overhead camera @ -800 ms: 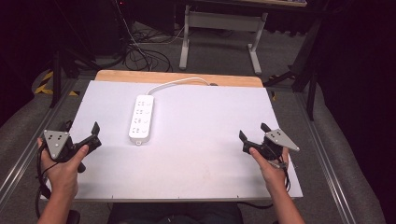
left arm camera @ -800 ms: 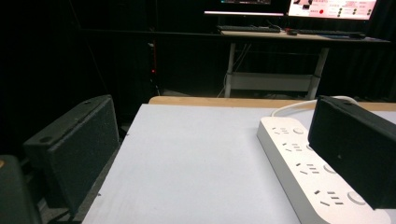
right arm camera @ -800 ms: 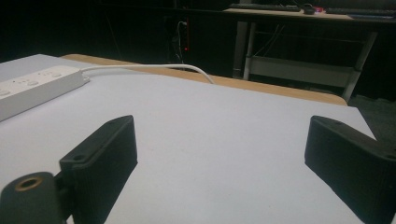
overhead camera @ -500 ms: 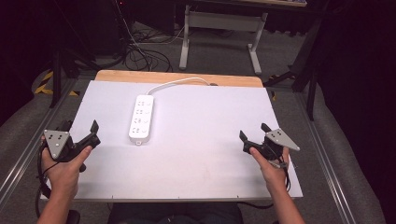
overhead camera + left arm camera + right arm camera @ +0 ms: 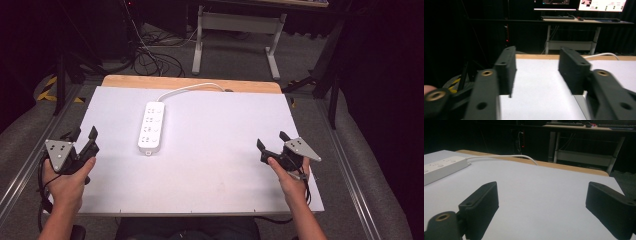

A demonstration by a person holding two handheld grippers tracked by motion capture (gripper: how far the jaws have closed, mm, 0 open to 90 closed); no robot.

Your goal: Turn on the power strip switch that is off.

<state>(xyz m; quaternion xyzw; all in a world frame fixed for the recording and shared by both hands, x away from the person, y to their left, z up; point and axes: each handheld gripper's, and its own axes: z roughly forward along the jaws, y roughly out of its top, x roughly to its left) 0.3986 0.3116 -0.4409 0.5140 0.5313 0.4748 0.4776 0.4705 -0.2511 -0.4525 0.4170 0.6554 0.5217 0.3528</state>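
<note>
A white power strip (image 5: 152, 126) lies flat on the white table top (image 5: 215, 175), left of centre, and its white cable (image 5: 190, 87) curves off over the far edge. At the table's left edge, a hand holds my left gripper (image 5: 85, 132) open, well short of the strip. In the left gripper view its jaws (image 5: 536, 60) stand apart over bare table with nothing between them. Near the right edge, my right gripper (image 5: 272, 139) is also open and empty. In the right gripper view the wide-set jaws (image 5: 542, 195) frame bare table, with the power strip (image 5: 441, 167) far off to the left.
A strip of wooden table edge (image 5: 190, 82) shows along the far side. Metal rails (image 5: 350, 190) run down both sides of the table. Beyond it stand a desk frame (image 5: 235, 25) and loose cables on the floor (image 5: 150, 55).
The left gripper's jaw tips stand slightly further left than before. The right gripper and the power strip have not moved.
</note>
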